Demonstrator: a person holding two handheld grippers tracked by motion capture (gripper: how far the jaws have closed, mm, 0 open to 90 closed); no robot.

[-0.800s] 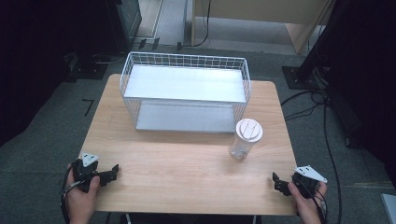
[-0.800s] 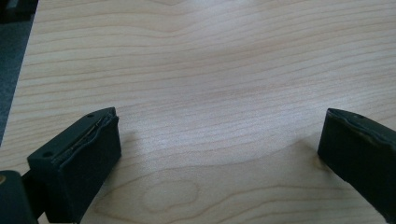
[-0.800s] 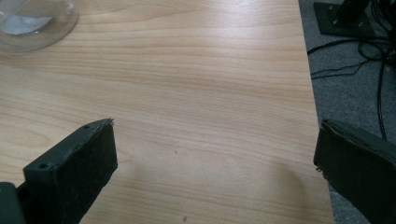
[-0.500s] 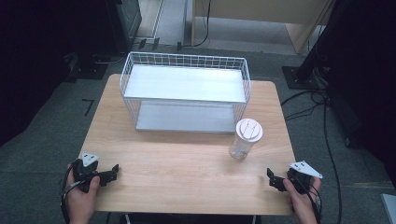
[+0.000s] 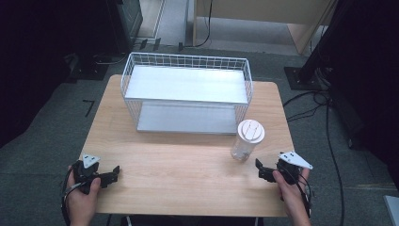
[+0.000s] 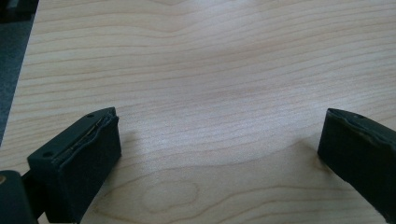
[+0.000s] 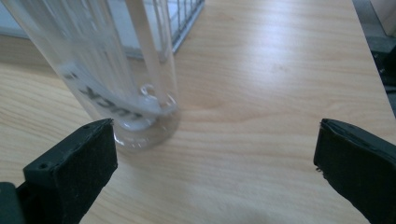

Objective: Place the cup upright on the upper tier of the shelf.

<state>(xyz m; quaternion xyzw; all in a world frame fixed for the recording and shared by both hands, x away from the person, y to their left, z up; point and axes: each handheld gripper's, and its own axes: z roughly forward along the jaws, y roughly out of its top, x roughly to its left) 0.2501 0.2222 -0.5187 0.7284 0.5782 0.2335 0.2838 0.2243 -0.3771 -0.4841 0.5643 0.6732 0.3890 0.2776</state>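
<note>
Clear plastic cup with white lid [image 5: 246,141] stands right of frame centre on the wooden counter [image 5: 188,174]; both grippers' fingers released, left gripper [image 5: 112,175] lower left, right gripper [image 5: 261,170] near cup.

White wire basket [image 5: 187,66], pale wood-grain table [image 5: 188,169].

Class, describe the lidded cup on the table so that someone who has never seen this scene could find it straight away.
Start at the wooden table and find the white wire basket at its far side. Just in front of the basket's right front corner stands a clear plastic cup, upright, between the basket and the right gripper. It is the sole see-through item, capped by a round white lid.
</note>
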